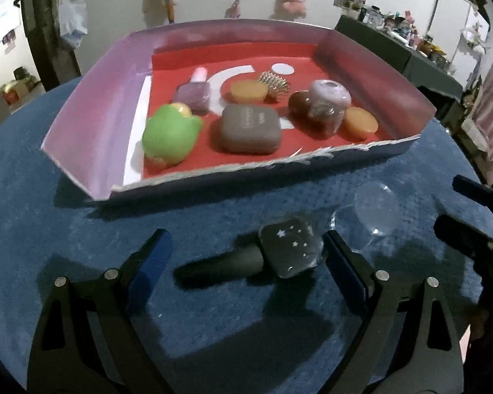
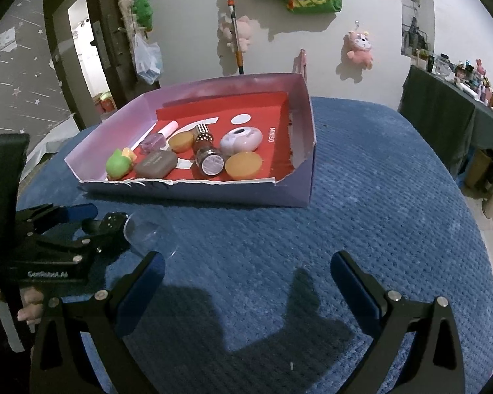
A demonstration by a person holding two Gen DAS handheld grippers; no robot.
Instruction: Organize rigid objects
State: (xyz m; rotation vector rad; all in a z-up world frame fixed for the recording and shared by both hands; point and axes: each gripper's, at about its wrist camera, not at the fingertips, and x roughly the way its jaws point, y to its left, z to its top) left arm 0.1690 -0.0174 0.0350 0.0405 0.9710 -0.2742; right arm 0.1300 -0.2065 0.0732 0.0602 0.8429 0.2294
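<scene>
Risk: left tongs (image 1: 246,256), apart around star-speckled bottle (image 1: 289,249), could topple clear cup (image 1: 374,213) at 2 o'clock; right tongs (image 2: 246,279) apart, empty.

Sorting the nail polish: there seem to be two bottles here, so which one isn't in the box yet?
The clear starred bottle with the black cap, lying on the blue cloth between the open left gripper fingers. The purple bottle with the pink cap sits inside the box.

left wrist view: low and close over the blue textured cloth (image 1: 213,328), facing the far purple cardboard tray with red floor (image 1: 82,124). right wrist view: farther right, slightly higher, facing the same tray (image 2: 299,177) and cloth (image 2: 378,229), catching the left gripper (image 2: 92,226) near left.
</scene>
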